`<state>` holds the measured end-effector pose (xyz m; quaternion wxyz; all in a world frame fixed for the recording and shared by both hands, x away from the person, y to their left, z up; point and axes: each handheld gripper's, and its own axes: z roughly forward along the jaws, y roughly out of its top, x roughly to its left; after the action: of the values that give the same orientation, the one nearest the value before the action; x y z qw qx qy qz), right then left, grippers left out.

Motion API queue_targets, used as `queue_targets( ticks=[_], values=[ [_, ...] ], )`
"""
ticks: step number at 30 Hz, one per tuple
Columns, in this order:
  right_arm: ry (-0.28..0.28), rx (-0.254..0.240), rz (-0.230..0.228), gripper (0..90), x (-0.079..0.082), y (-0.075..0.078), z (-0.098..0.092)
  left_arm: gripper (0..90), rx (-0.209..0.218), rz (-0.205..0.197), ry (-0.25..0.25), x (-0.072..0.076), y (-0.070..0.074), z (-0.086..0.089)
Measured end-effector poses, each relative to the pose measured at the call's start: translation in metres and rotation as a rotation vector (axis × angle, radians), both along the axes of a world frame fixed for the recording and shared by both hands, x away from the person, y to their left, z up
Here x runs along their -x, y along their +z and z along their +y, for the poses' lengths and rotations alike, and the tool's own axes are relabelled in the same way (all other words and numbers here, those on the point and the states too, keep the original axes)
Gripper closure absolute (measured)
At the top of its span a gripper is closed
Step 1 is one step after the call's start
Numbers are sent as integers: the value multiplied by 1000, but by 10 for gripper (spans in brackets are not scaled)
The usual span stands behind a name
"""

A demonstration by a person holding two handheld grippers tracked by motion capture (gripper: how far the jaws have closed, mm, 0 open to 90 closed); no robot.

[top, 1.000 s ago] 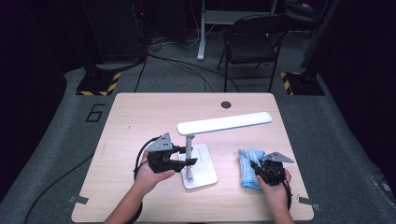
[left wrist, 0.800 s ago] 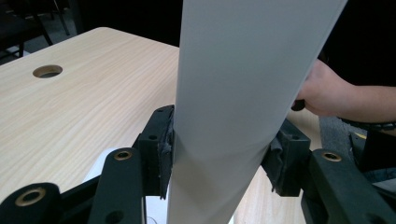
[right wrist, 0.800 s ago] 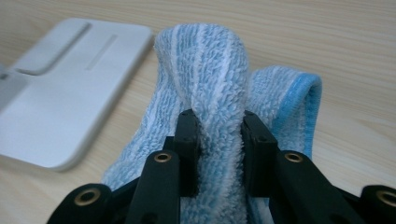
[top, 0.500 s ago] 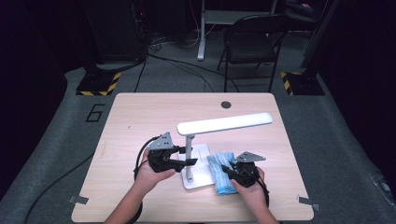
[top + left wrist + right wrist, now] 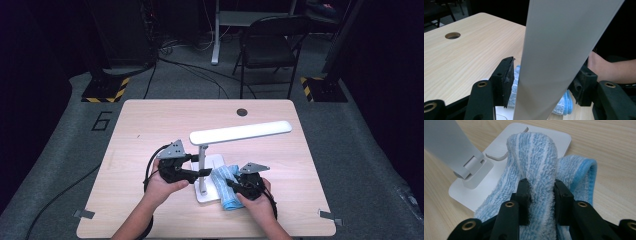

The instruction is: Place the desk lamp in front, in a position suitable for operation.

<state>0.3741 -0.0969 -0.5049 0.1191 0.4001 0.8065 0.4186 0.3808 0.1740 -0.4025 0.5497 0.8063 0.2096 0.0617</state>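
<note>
Our left gripper [image 5: 196, 172] just left of the lamp [image 5: 202, 162], fingers around its stem, easing apart, left pad clear, lamp base mid-surface [image 5: 150, 125], our right gripper [image 5: 234, 185] just right, fingers clamping the blue towel [image 5: 223, 181] draped over the base

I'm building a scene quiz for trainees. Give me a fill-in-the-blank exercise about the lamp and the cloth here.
1. The right gripper pinches a fluffy ____-and-white striped terry cloth.
2. The cloth lies partly on the white desk lamp's flat square ____.
3. The left gripper has its jaws on either side of the lamp's upright white ____, and they have just been opening.
4. The light wooden table has a round ____ near its far edge.

Missing words: blue; base; post; hole
</note>
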Motion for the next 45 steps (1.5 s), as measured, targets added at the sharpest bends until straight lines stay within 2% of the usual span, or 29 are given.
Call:
queue_targets(
  ticks=[4,6,10,12,15,18,21,24,25,26,27,28,29,32,36,38,39,40,41,45],
  values=[
    [-5,-6,9,672,1,0,1,418,6,-2,3,0,2,-1],
    [-3,-14,11,618,2,0,4,408,10,4,4,-1,2,-2],
    [10,-3,13,549,2,-2,7,416,6,6,1,-1,4,-3],
    [-11,2,7,496,4,-2,10,424,6,8,-5,-1,6,-3],
    [-6,9,5,466,5,-3,12,429,4,8,-4,-1,7,-3],
    [-5,38,-8,450,7,-5,16,444,1,-1,-6,-1,9,-4],
    [-11,49,-15,452,9,-6,17,487,-5,-15,-18,1,10,-5],
    [0,70,-37,533,11,-4,19,499,-20,-38,-21,0,11,-5],
    [0,70,-37,533,11,-4,19,502,-20,-38,-21,0,11,-5],
    [15,84,-48,595,13,-4,20,504,-20,-45,-25,1,10,-5],
    [15,84,-48,595,13,-4,20,504,-20,-45,-25,1,10,-5],
    [25,80,-58,654,15,-3,20,506,-28,-47,-31,1,11,-4],
    [16,81,-58,665,17,-3,21,506,-28,-47,-31,1,11,-4],
    [42,92,-64,678,24,-1,25,507,-32,-41,-58,1,11,-1],
    [54,110,-66,682,26,-2,29,505,-23,-42,-64,0,10,1],
    [65,123,-74,685,24,-3,29,506,-22,-45,-62,1,10,1],
    [61,112,-64,686,24,-4,30,506,-20,-45,-64,1,10,1],
    [69,127,-69,686,20,-3,29,506,-19,-44,-62,1,9,1],
    [54,113,-65,687,19,-3,31,506,-19,-44,-62,1,9,1],
    [51,127,-82,689,9,-4,35,508,-24,-46,-63,2,9,1]
  ],
)
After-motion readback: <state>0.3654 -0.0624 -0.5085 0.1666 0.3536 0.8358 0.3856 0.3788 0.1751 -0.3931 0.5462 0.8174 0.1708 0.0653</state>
